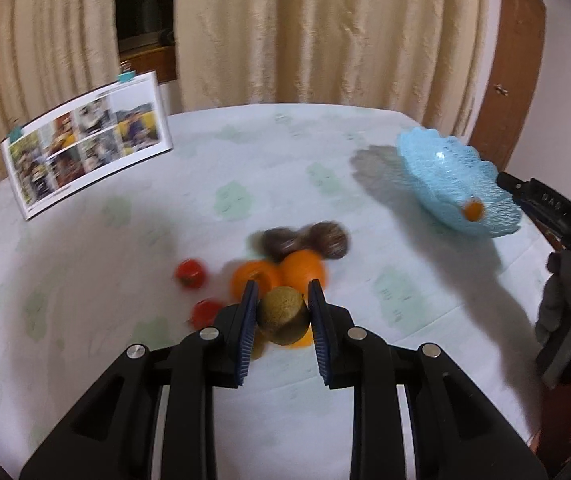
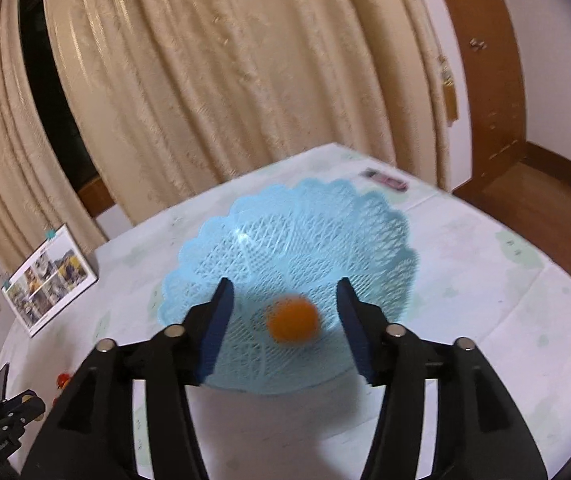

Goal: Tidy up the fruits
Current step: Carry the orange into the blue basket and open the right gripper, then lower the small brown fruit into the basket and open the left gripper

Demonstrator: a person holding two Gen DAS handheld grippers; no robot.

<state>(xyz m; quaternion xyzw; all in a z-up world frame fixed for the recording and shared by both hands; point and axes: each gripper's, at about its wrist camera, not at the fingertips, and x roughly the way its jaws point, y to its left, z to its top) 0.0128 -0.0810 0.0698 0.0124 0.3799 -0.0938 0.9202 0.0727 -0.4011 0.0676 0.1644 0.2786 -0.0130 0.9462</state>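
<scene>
1. Clamping a brown kiwi (image 1: pixel 283 316) between the left gripper (image 1: pixel 281 300) pads, lifting it clear of the oranges (image 1: pixel 281 274) and tomatoes (image 1: pixel 189 274) on the tablecloth (image 1: pixel 125 360).
2. Hovering the right gripper (image 2: pixel 283 296), jaws parted and gripping nothing, over the blue basket (image 2: pixel 305 232), a small orange fruit (image 2: pixel 293 320) lying inside.

Both the left gripper (image 1: pixel 281 298) and right gripper (image 2: pixel 283 294) are black plastic with ribbed blue pads and silver screws.
</scene>
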